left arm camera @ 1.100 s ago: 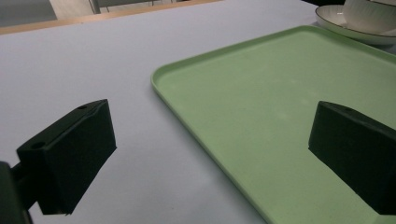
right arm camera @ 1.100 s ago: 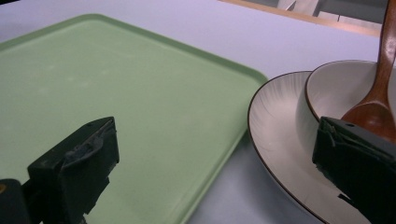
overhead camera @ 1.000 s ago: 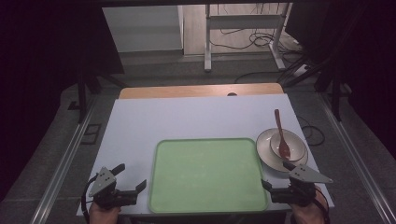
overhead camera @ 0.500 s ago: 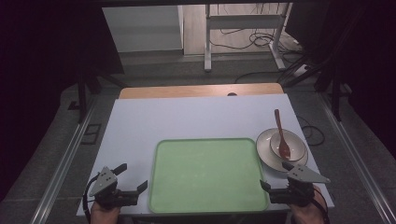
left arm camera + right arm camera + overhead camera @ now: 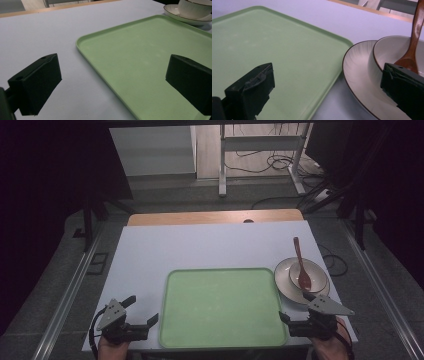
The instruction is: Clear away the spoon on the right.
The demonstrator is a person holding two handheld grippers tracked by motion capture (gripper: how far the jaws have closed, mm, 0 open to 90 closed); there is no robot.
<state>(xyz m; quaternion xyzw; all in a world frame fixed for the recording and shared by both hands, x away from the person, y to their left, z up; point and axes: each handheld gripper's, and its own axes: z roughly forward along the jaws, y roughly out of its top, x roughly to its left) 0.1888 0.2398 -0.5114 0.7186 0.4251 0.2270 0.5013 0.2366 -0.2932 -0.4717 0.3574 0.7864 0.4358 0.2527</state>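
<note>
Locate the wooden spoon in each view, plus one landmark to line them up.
High view: wooden spoon right of centre, resting in the bowl on the plate.
Left gripper view: the bowl and plate sit at the top right corner; I can't make out a spoon there.
Right gripper view: far right edge, handle rising out of the top, scoop down in the bowl above the right jaw.
Shared landmark: green tray, beside the plate.

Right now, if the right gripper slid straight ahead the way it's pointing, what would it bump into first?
Probably the plate holding the bowl and spoon. The open right gripper has one jaw over the green tray; height is unclear.
</note>
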